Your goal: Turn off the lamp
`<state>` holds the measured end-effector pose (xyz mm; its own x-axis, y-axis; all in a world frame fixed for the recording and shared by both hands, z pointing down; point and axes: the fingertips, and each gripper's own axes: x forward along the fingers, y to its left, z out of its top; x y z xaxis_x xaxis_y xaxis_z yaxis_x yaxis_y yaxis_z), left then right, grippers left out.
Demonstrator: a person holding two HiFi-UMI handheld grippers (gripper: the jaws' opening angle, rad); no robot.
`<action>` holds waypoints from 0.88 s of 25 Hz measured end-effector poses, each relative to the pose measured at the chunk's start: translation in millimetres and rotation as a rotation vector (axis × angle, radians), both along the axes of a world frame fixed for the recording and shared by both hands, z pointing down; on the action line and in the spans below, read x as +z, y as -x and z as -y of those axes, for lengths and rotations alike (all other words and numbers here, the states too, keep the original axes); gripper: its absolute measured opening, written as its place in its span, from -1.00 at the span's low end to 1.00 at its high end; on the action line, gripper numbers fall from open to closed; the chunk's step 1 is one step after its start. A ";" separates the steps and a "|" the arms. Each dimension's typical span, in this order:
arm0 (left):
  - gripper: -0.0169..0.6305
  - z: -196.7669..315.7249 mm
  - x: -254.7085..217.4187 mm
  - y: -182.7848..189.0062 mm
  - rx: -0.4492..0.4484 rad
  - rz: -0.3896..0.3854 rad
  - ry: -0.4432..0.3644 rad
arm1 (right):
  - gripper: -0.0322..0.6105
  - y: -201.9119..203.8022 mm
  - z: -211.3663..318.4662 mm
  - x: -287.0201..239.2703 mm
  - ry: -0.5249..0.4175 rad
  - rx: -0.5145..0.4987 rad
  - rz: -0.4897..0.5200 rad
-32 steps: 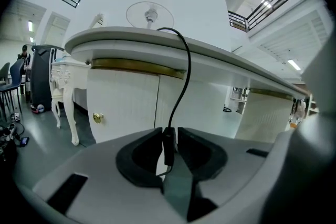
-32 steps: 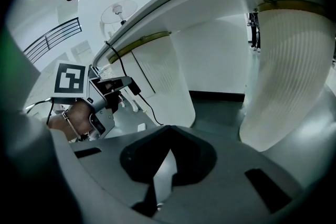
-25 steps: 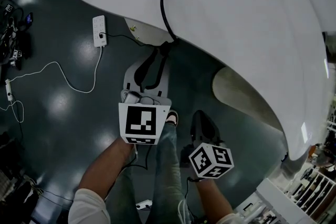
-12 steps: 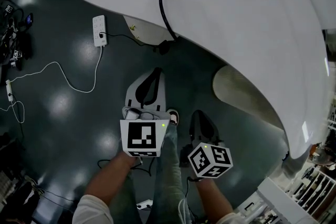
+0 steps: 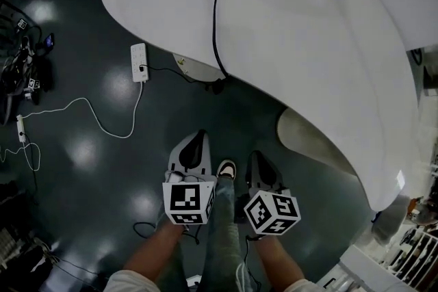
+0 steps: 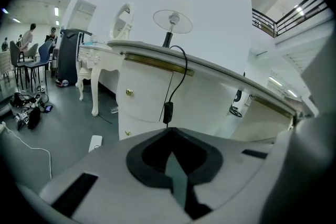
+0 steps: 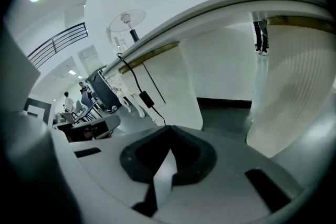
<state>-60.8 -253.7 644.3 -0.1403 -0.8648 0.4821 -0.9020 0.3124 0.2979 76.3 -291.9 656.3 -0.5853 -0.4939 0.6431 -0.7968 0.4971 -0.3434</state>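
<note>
1. The left hand-held gripper (image 5: 194, 147) is hanging low over the dark floor (image 5: 89, 167) in front of the white desk (image 5: 308, 44). Its jaws have just been closing and are now pressing together with nothing between them.
2. The right hand-held gripper (image 5: 260, 166) is hovering just beside it, and its jaws are likewise clenched on nothing.
3. The lamp (image 6: 172, 20) is standing on the desk top near the far side, well apart from both grippers. In the head view only its black base is showing.
4. The lamp's black cord (image 5: 215, 24) is running across the desk top and dropping over the near edge.
5. The switch (image 6: 167, 112) on that cord is hanging in front of the desk's white drawer front. In the left gripper view it is sitting just above the closed tips, not touching them.
6. A white power strip (image 5: 139, 62) is lying on the floor to the left, with a pale cable (image 5: 96, 120) trailing from it.
7. A person's shoe (image 5: 225, 167) is showing between the two grippers.
</note>
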 end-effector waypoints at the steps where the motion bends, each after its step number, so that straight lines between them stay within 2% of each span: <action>1: -0.92 -2.7 -3.4 -3.1 0.004 -0.006 0.014 | -0.90 1.9 0.1 -3.9 0.007 -0.006 0.002; 4: -0.92 -2.2 -20.9 -3.0 0.018 0.003 0.028 | -0.90 16.5 6.7 -20.0 0.013 -0.025 0.031; 9: -0.92 14.3 -77.3 27.4 -0.007 0.052 -0.011 | -0.90 57.2 31.4 -72.6 -0.037 -0.053 0.118; 15: -0.92 18.2 -161.4 29.6 -0.031 0.069 -0.055 | -0.90 61.7 38.6 -152.8 -0.069 -0.049 0.150; 22: -0.92 20.1 -239.4 20.3 0.004 0.119 -0.105 | -0.90 65.1 28.7 -226.6 -0.126 -0.088 0.168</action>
